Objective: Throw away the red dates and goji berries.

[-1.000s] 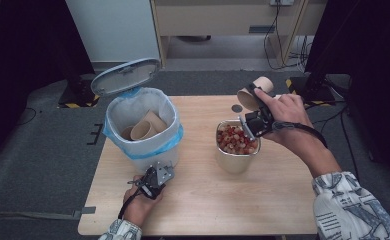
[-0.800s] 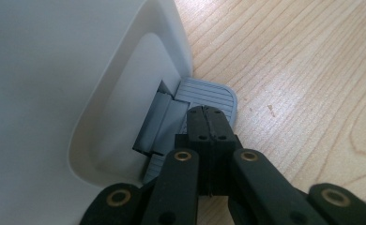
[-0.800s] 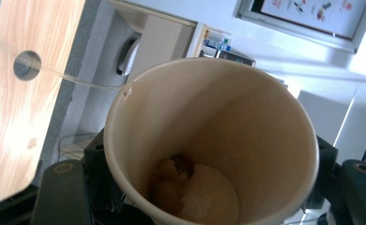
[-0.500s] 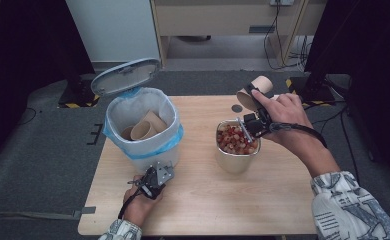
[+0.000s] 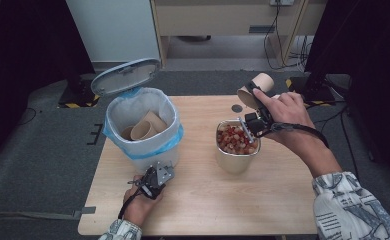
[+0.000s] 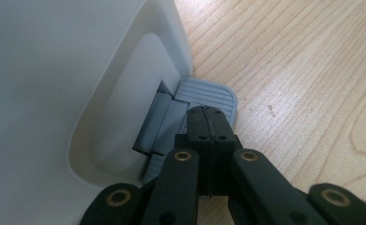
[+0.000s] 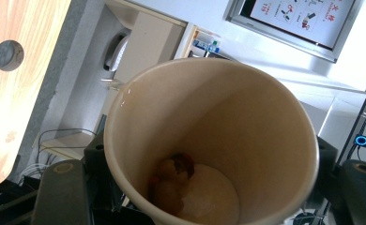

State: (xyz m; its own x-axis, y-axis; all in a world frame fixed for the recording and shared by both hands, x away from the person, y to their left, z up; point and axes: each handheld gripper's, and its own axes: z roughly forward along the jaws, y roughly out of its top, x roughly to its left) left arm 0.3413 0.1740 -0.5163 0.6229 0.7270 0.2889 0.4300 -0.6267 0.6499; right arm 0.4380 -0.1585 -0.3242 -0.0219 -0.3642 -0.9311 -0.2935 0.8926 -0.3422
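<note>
A white pedal bin with a blue liner stands at the table's left, its lid raised. Paper cups lie inside it. My left gripper is at the bin's front base. Its shut jaws rest on the grey pedal. My right gripper is shut on a tan paper cup, held tilted above a metal pot of red and white food bits. In the right gripper view the cup has a few bits left at its bottom.
A small grey round hole cover sits in the wooden table behind the pot. A wooden cabinet and cables lie beyond the table's far edge. Dark stands flank both sides.
</note>
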